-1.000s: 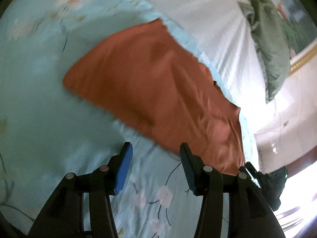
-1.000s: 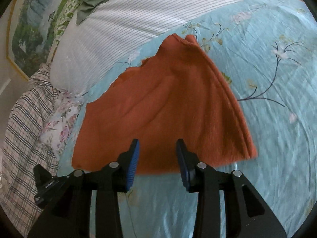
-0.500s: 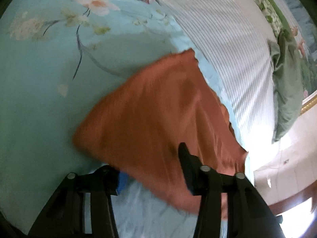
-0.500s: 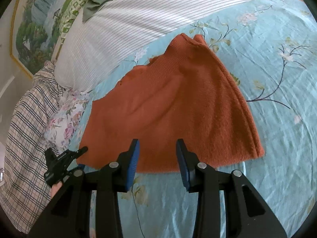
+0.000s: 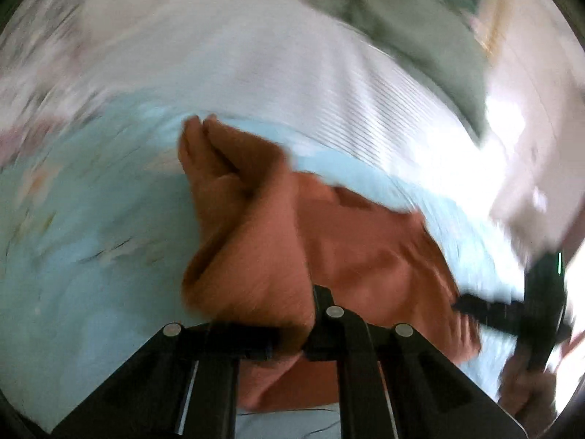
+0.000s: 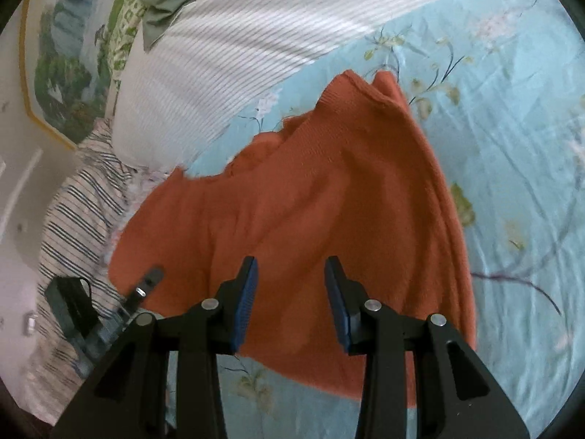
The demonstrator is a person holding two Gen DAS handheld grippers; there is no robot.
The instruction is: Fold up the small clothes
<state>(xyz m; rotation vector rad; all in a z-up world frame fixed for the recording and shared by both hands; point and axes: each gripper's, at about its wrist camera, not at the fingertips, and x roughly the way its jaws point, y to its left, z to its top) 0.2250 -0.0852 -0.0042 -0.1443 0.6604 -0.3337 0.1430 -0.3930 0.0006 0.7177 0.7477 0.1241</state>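
An orange knitted garment (image 6: 310, 201) is spread on a light blue floral bedsheet (image 6: 512, 146). In the right wrist view, it is seen as a broad shape whose long axis runs from the wide hem close to the camera toward a narrower, ribbed end that points away, at a white striped pillow (image 6: 237, 44). The far end lies just short of the pillow's edge.

The right claw (image 6: 290, 303) is held above the near hem with its blue-padded fingers (image 6: 245, 303) apart and nothing between them. The left claw (image 6: 146, 285) is seen at the garment's left corner, beside a striped and checked cloth (image 6: 76, 212).

In the left wrist view, which is heavily blurred, the left claw (image 5: 292, 333) is clamped on a bunched fold of the garment (image 5: 263, 256), which is gathered up into a ridge rising away from the camera. The rest of the fabric trails to the right across the sheet (image 5: 91, 237). The right claw (image 5: 475, 305) is seen dimly at the far right edge. A green cloth (image 5: 420, 25) lies beyond the pillow (image 5: 274, 66).

No containers are shown.
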